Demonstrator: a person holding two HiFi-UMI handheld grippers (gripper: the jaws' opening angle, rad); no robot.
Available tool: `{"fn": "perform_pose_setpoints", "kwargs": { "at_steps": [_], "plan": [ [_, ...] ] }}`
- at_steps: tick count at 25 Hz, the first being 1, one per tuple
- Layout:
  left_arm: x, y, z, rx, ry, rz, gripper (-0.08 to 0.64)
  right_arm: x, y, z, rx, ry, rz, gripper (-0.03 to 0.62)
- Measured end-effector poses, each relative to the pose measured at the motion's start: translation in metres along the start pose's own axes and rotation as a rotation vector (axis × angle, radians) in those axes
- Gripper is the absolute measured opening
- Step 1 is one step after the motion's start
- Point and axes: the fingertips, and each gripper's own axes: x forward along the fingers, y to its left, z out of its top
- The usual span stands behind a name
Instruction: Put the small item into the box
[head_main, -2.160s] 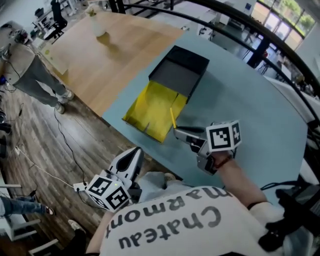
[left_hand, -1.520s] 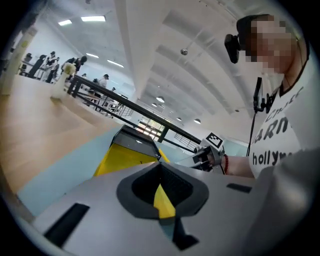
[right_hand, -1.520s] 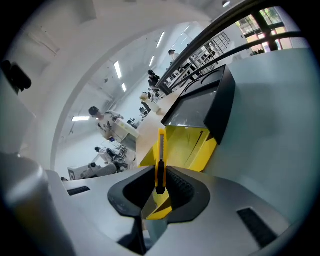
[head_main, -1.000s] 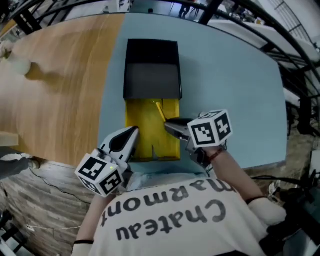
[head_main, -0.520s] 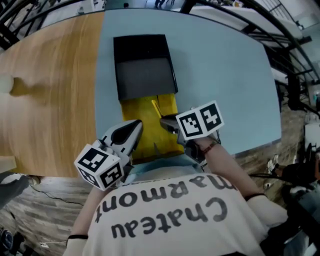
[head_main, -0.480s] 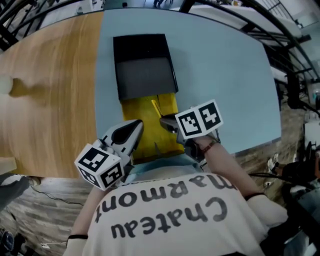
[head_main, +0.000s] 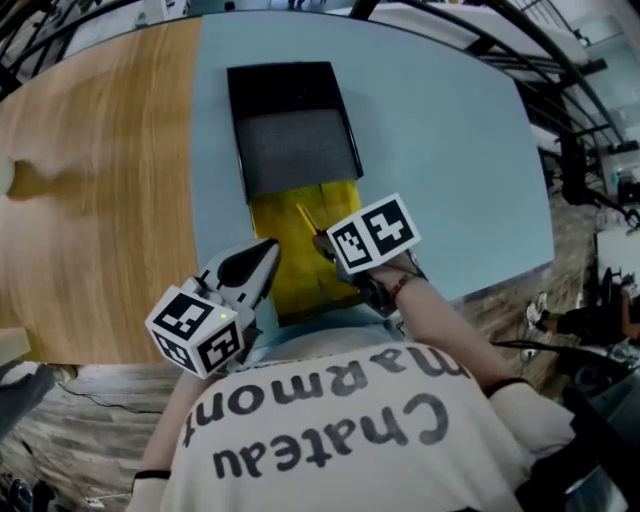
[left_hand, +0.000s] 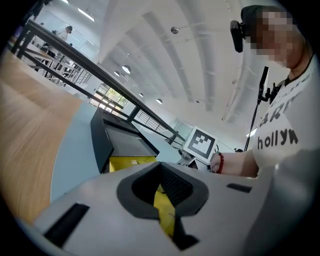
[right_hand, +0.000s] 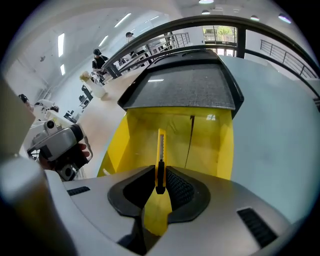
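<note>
A black box (head_main: 290, 120) lies open on the blue table, its yellow flap (head_main: 278, 215) folded out toward me. A slim yellow utility knife (head_main: 304, 217) sticks out of my right gripper (head_main: 322, 243), which is shut on it just above the flap. In the right gripper view the knife (right_hand: 160, 147) stands upright between the pads and points at the box's grey inside (right_hand: 185, 85). My left gripper (head_main: 264, 250) hovers shut over the flap's near left corner with nothing in it. The left gripper view shows its tips (left_hand: 160, 166) meeting, with the box (left_hand: 117, 142) beyond.
The blue table (head_main: 450, 170) ends just behind my grippers, and a wooden tabletop (head_main: 90, 160) adjoins it on the left. Floor and cables lie below the near edge. A black railing (right_hand: 200, 22) runs behind the box.
The right gripper with the knife has drifted a little left and further over the yellow flap. The left gripper has barely moved. The box sits more squarely ahead than two seconds ago.
</note>
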Motion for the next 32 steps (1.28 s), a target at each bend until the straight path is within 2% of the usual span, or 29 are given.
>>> {"fn": "perform_pose_setpoints", "kwargs": {
  "at_steps": [13,22,32],
  "plan": [
    [-0.007,0.006,0.0,-0.015,-0.001,-0.004,0.002,0.011,-0.001,-0.007,0.016,0.038,-0.036,0.086],
    [-0.016,0.005,0.001,-0.01,-0.015,0.002,0.002,0.011,-0.001,-0.006,0.041,0.025,-0.037,0.086],
    [-0.02,-0.005,-0.005,-0.016,-0.041,0.003,0.002,0.014,-0.001,-0.007,-0.031,0.072,-0.06,0.086]
  ]
}}
